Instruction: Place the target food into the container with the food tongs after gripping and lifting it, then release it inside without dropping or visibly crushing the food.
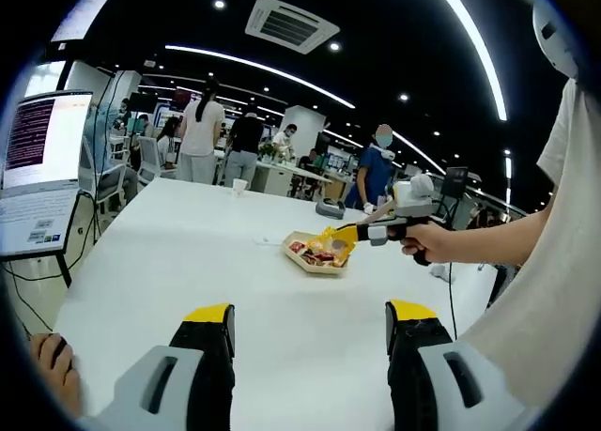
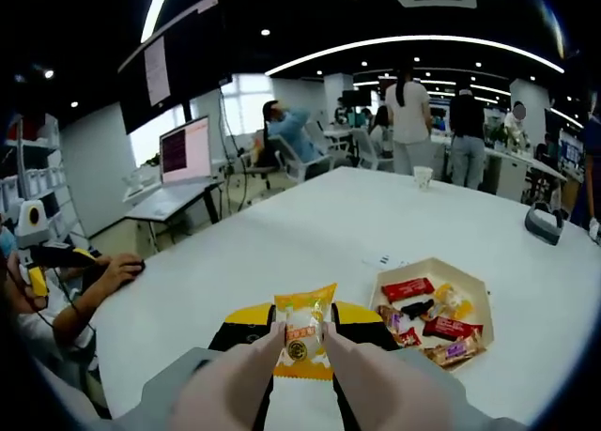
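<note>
Busy open office, big white table (image 2: 310,234). Right gripper (image 2: 300,330) clamped on an orange-and-clear snack packet (image 2: 302,342), just beside the beige hexagonal tray (image 2: 472,283) of wrapped sweets. Left gripper (image 1: 308,330) open, idle. Squeezing harder could crush it; loosening early means a drop short of the tray.

Bare white desk (image 1: 216,262) is stretching wide ahead of the left claw (image 1: 308,323), leaving open passage toward twelve o'clock. At one o'clock the tray (image 1: 299,260) and the right claw (image 1: 349,232) hovering over it are blocking the way. In the right gripper view, a paper cup (image 2: 423,177) is standing well apart at one o'clock, a laptop (image 2: 183,163) at ten.
</note>
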`<state>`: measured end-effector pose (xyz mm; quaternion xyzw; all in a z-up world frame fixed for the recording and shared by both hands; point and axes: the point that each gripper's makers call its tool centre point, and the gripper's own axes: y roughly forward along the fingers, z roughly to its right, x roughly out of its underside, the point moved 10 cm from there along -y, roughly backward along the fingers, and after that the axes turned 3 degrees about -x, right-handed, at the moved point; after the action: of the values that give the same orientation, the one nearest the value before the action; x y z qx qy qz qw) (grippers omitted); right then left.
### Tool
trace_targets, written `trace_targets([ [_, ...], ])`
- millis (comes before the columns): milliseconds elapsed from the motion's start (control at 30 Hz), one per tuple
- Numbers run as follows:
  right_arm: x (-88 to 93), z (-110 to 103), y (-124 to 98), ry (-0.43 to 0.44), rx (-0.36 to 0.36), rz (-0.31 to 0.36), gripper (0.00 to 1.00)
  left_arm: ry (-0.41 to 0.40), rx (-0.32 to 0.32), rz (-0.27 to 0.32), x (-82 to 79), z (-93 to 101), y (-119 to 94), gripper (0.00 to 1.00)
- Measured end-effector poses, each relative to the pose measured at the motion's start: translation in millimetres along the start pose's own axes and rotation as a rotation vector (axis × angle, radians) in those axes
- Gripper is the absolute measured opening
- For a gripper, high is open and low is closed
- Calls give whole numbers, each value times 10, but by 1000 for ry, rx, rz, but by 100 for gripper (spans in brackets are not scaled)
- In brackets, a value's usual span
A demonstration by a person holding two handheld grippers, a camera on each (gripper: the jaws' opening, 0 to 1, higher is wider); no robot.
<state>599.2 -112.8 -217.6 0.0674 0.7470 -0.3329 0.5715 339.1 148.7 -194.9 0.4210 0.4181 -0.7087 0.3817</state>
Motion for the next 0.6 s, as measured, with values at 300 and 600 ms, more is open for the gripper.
trace_targets([
  [300,24,125,-62,23,32,1,22,-3,-8,14,-35,-32,37,64],
  [600,-20,171,-69,17,45,10,22,11,13,4,-89,-12,112,64],
])
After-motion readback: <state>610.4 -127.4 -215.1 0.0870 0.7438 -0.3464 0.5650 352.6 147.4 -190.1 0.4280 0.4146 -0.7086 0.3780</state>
